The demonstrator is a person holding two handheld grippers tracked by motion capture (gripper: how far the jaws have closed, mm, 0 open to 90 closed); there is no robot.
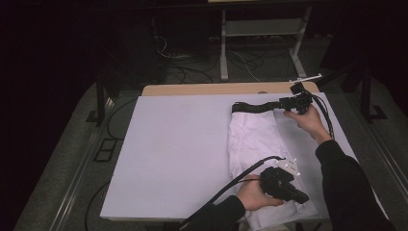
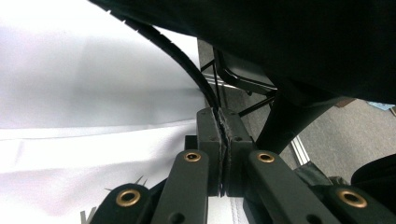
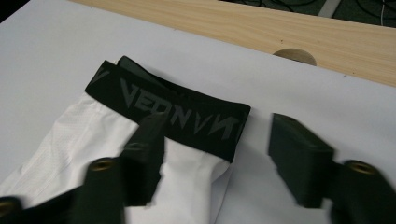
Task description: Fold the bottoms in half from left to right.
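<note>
A white garment (image 1: 255, 139) with a black lettered waistband (image 1: 252, 108) lies folded on the right half of the white table cover (image 1: 178, 144). My right gripper (image 1: 283, 104) hovers at the waistband's right end, open; in the right gripper view its jaws (image 3: 219, 135) straddle the waistband (image 3: 173, 109) and the white cloth (image 3: 187, 177) without pressing on them. My left gripper (image 1: 300, 196) rests over the garment's near end, jaws shut. In the left gripper view its pads (image 2: 223, 126) meet above the white cloth (image 2: 70, 177); I cannot tell whether any fabric is pinched.
A wooden table edge (image 1: 216, 89) with a round hole (image 3: 295, 57) runs along the far side of the cover. Behind it stand metal frame legs (image 1: 223, 48) and floor cables (image 1: 192, 72). A dark sleeve (image 2: 303, 37) hangs over the left gripper.
</note>
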